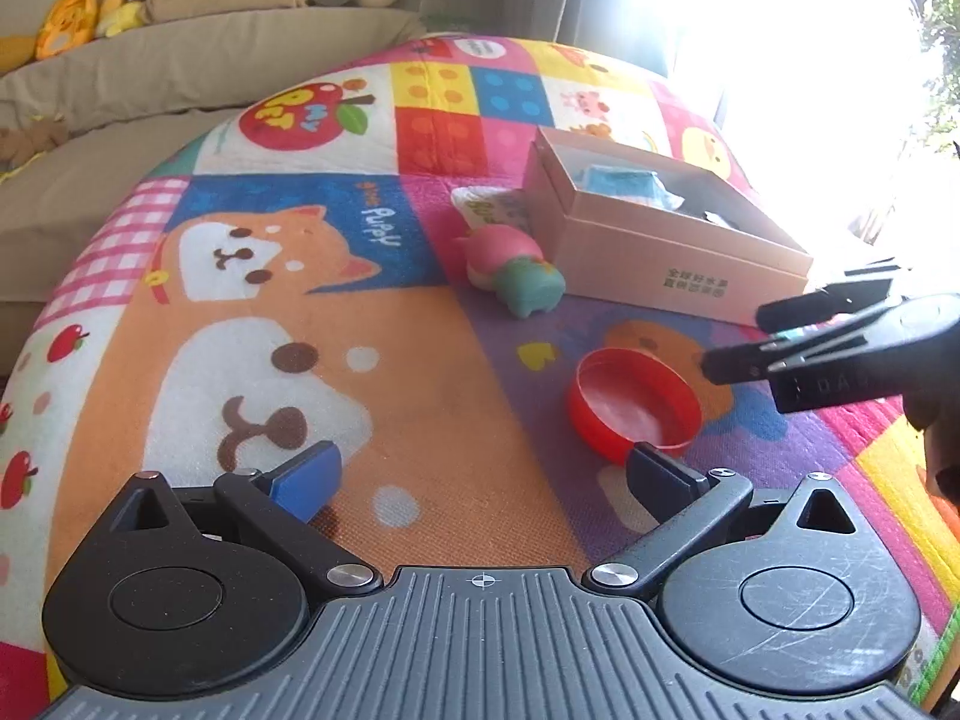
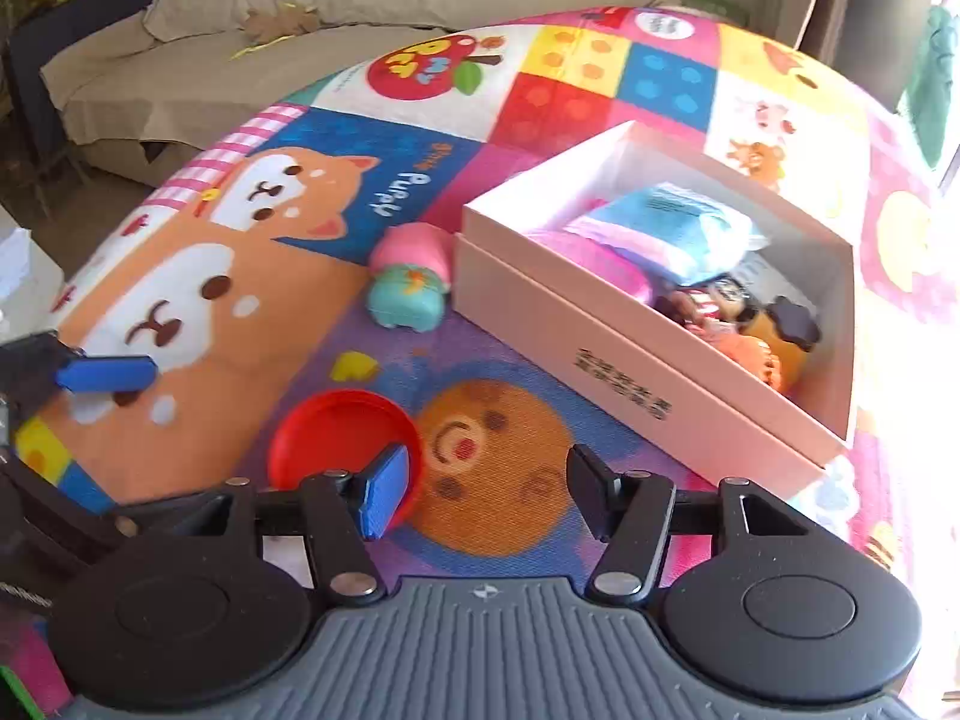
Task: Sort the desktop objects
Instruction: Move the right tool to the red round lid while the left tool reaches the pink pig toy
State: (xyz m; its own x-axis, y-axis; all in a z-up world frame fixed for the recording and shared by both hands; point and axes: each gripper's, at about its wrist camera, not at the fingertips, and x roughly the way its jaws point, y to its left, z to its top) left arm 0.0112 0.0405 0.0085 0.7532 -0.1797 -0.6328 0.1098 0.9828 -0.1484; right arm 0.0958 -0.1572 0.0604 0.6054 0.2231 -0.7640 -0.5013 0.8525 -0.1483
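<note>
Sitting on the purple part of the play mat [image 2: 252, 276], open side up, the red lid [image 2: 336, 438] is lying just ahead of your two grippers, on the near side of the pink box [image 2: 606, 348] and apart from it. You are holding your right gripper [image 2: 480, 492] with its jaws spread wide and nothing between them; its blue-padded finger [image 2: 384, 498] is overlapping the lid's near rim in the right wrist view, though whether it is touching cannot be told. You are keeping your left gripper [image 1: 480, 480] spread wide as well, gripping nothing, its dark finger [image 1: 660, 477] showing right at the lid's near edge in its own view.

Beyond the lid, the pink and teal toy [image 2: 408, 282] is lying on its side, just beside the box's near corner. In the left wrist view a pale packet [image 1: 492, 207] is resting behind that toy, against the box wall. Inside the open box you are already housing a blue packet [image 2: 672, 228], a pink item under it, and some small figures, one orange with a dark top [image 2: 786, 330].

Farther out, a beige sofa [image 1: 198, 54] with plush toys [image 1: 102, 6] is standing behind the mat.
</note>
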